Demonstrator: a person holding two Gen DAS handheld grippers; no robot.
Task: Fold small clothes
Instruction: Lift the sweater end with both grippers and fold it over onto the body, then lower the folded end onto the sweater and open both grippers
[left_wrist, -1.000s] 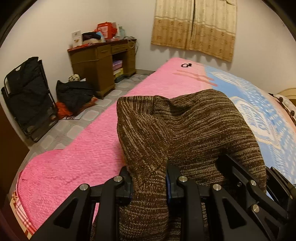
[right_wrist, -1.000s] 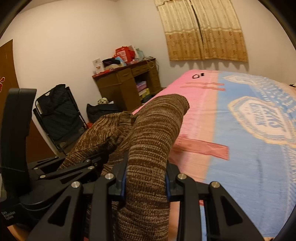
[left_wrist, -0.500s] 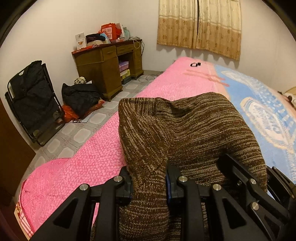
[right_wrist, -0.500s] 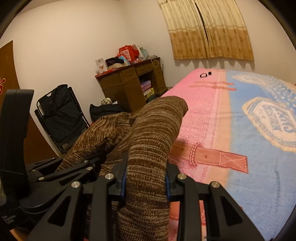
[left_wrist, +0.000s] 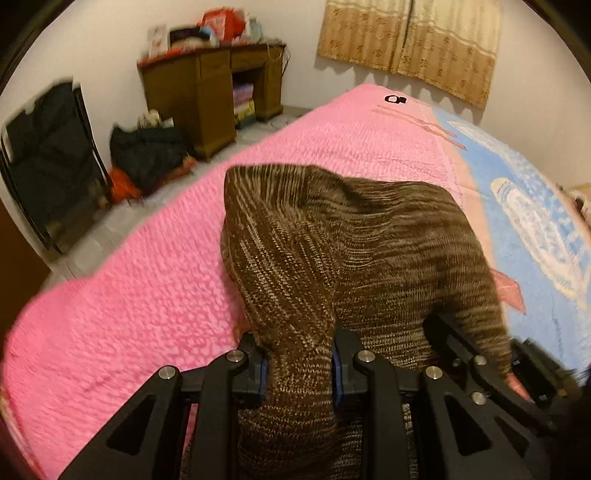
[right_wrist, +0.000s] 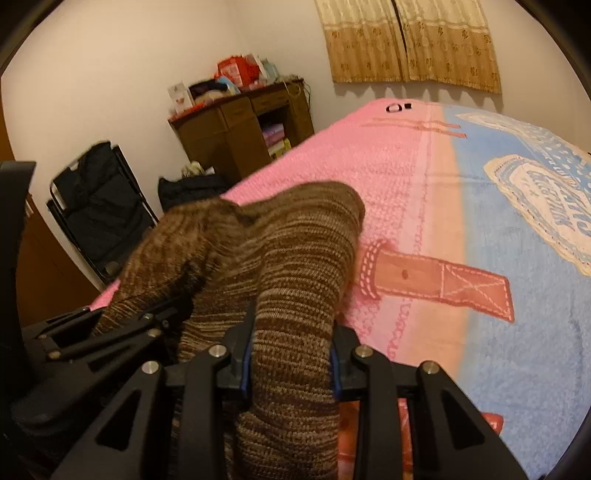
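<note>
Knit sweater (left_wrist: 332, 240) edge in both tools

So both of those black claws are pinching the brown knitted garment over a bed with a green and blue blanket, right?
Not quite: the blanket is pink and blue, not green, as the right wrist view shows. The rest holds: the left gripper and right gripper each pinch the brown knitted garment.

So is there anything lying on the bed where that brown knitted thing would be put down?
Nothing visible blocks it. Both the left gripper and right gripper already clamp the brown knit garment, and the pink and blue blanket ahead looks bare. Only a small black object lies at its far end.
</note>
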